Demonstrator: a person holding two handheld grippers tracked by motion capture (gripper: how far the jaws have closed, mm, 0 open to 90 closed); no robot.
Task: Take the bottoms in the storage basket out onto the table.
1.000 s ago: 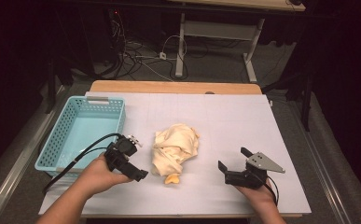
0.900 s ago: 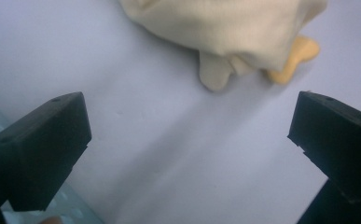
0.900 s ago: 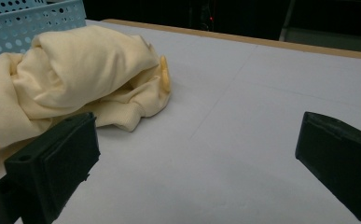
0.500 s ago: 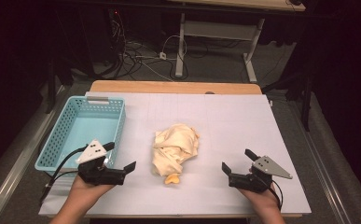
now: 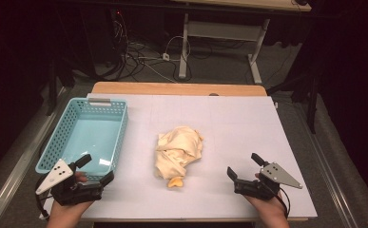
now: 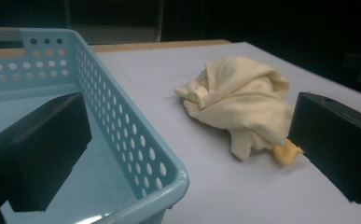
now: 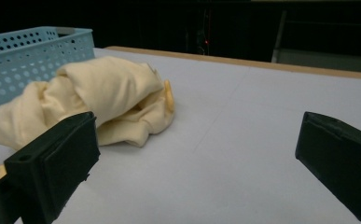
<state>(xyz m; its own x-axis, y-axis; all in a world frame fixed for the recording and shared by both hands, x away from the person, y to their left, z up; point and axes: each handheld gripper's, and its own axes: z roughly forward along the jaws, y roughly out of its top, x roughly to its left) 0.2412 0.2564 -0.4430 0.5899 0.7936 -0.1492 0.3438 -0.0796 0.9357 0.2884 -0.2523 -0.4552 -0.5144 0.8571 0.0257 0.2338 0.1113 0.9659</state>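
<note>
- Cream cloth lies crumpled in a heap at the middle of the white desk in the high view, apart from everything else. It is bunched rather than spread, so a grasp would probably have to pinch a fold.
- The light-blue basket stands at about 9 o'clock from the cloth, well apart, empty and open-topped; I judge it a likely place for the cloth to go.
- The left tool sits at 7 o'clock of the desk, just by the basket's near corner, jaws spread wide and holding nothing.
- The right tool rests at 5 o'clock, also wide open and empty, with the cloth between the two.
- In the left gripper view the basket's perforated wall runs between the two black jaws, and the cloth lies beyond toward 1 o'clock with a yellow tag or corner poking from its near edge.
- In the right gripper view the cloth sits at 10 o'clock between the parted jaws, the basket behind it.
- The desk is a smooth pale sheet over a wooden top; the room beyond is dark, with cables on the floor and a metal frame.
</note>
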